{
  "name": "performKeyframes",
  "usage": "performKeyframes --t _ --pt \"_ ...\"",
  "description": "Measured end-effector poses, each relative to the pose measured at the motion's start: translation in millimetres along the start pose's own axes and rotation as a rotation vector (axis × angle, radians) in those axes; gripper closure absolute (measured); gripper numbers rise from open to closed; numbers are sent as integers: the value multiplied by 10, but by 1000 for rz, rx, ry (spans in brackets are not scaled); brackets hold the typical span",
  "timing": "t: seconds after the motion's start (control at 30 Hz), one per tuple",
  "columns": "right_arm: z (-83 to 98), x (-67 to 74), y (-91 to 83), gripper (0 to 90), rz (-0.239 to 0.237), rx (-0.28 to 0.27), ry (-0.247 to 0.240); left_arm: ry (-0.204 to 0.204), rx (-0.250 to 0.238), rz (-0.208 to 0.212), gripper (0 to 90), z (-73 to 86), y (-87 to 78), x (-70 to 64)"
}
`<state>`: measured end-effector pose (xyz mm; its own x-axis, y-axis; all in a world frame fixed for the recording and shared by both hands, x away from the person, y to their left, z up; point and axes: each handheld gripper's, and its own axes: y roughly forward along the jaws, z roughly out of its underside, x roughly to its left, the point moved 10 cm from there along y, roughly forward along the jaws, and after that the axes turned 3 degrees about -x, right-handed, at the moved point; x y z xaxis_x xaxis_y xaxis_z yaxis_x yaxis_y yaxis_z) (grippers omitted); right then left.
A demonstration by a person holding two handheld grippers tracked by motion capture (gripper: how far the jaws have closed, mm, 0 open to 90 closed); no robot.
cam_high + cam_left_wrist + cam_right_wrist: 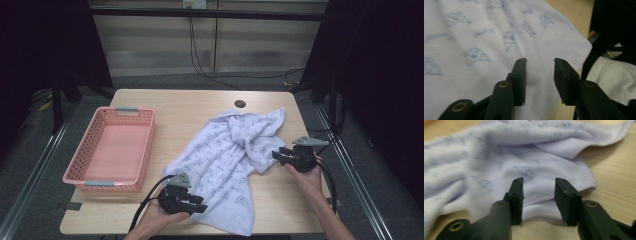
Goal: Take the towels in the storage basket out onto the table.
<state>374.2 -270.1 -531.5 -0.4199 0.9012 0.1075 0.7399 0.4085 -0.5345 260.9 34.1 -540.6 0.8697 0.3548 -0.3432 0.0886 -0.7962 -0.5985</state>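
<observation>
A pale lilac printed towel [227, 155] lies rumpled across the wooden table [200, 107], right of a pink basket [112, 150]. The left gripper [197, 205] hovers at its near edge, the right gripper [280, 155] at its right fold; both stand part-open, gripping nothing.

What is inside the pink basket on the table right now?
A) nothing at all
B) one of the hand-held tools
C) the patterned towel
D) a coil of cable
A: the pink basket at the left of the table shows only its bare floor, while the patterned towel lies spread on the tabletop beside it, apart from the basket.
</observation>
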Motion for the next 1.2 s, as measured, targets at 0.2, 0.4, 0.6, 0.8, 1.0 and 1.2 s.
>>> performKeyframes --t 0.2,0.4,0.6,0.8,1.0,1.2 --pt "219 715 -268 571 -252 49 -19 -59 -53 -112 579 91 -336 334" --pt "454 1186 -30 508 -390 175 -96 -50 29 -182 610 298 -288 524" --pt "424 1290 58 871 -402 179 -147 1 60 -163 737 304 -162 360" --pt "75 810 -44 881 -284 85 -111 30 80 -64 732 146 169 112" --pt "50 364 133 783 -237 92 -27 37 77 -16 601 -85 440 -45" --pt "49 356 -136 564 -203 54 -21 -37 -37 -53 626 -89 -39 132"
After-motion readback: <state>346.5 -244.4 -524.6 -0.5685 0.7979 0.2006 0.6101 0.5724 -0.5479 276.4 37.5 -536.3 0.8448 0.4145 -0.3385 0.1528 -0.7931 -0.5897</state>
